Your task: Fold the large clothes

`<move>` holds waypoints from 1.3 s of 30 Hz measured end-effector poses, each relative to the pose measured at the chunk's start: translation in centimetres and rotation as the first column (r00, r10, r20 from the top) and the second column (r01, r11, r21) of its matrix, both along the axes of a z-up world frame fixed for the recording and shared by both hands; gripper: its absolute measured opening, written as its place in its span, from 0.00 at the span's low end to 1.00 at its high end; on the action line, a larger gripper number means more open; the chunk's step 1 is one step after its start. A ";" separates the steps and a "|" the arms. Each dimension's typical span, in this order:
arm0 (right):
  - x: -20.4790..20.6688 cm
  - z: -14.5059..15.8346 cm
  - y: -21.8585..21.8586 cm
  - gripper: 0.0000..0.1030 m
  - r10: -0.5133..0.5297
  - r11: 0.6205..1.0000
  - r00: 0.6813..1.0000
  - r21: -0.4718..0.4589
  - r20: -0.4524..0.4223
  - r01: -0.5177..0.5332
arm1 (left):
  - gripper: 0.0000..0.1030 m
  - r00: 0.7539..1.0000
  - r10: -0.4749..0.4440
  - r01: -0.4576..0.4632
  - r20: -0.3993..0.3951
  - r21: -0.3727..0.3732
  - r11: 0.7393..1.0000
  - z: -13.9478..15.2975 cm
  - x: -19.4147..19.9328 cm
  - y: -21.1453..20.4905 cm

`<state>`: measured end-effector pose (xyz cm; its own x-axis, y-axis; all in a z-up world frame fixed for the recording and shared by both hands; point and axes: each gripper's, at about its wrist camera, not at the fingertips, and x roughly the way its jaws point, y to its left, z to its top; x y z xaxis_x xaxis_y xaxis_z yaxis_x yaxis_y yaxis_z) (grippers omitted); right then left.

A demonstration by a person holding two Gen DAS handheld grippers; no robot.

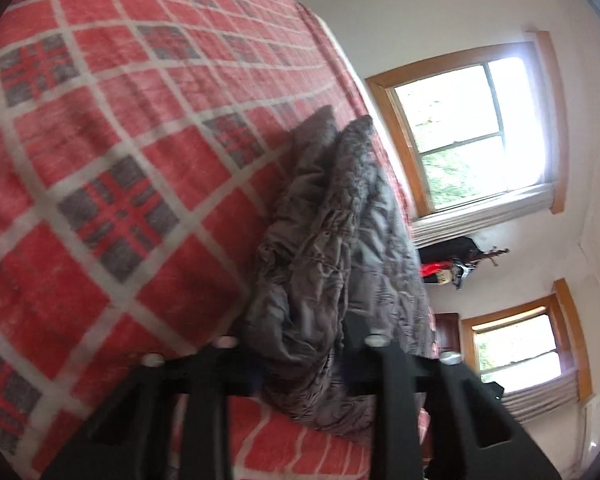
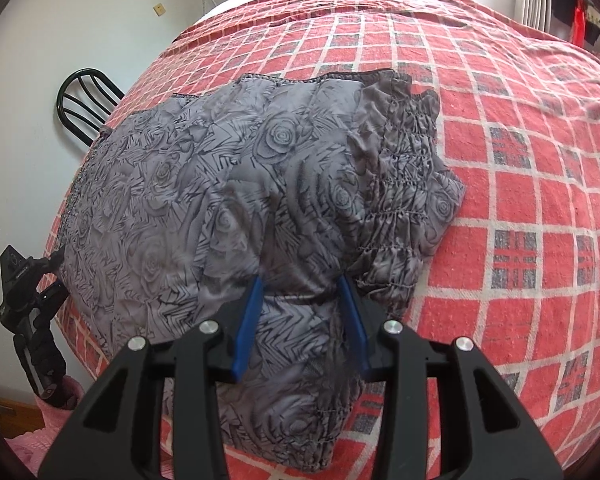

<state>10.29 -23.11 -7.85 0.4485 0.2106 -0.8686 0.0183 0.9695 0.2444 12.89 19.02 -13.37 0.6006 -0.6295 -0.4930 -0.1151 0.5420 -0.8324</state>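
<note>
Clearly the right gripper [image 2: 304, 300] pinching a bunched fold of the grey rose-print garment [image 2: 204, 184] risks dragging layers askew on the bed [image 2: 520, 200], while the left gripper's [image 1: 300, 364] state I cannot tell.

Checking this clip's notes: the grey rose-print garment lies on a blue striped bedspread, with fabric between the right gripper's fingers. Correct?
Not quite. The bedspread is red plaid with white lines, not blue striped, as the right wrist view shows. The grey rose-print garment does lie on it, with fabric between the right gripper fingers.
</note>
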 end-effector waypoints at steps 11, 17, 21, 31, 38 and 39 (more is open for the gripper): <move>0.1 -2.2 -0.9 0.36 -0.042 0.997 0.999 0.058 -0.029 0.044 | 0.16 1.000 -0.026 0.027 -0.015 0.039 0.999 -1.3 0.3 0.0; 0.3 -2.9 -1.4 0.36 -0.062 0.992 0.998 0.113 -0.028 0.065 | 0.14 0.999 -0.032 0.032 -0.012 0.030 0.999 -1.1 0.8 -0.2; -0.3 -2.1 -2.4 0.36 -0.087 0.986 0.996 0.139 -0.025 0.090 | 0.13 0.986 -0.059 0.042 0.153 0.109 0.993 3.7 -0.8 -0.4; -4.6 -0.2 -2.6 0.36 -0.089 0.992 0.996 0.086 -0.028 0.091 | 0.13 0.849 -0.298 0.139 0.437 0.359 0.923 15.7 -3.1 -8.7; -5.3 -0.5 -3.4 0.35 -0.096 0.986 0.995 0.138 -0.026 0.098 | 0.13 0.714 -0.544 0.306 0.440 0.503 0.808 17.5 -5.0 -18.1; -5.5 -0.4 -3.6 0.35 -0.096 0.985 0.995 0.140 -0.024 0.098 | 0.13 0.693 -0.585 0.341 0.420 0.523 0.781 17.1 -5.0 -19.8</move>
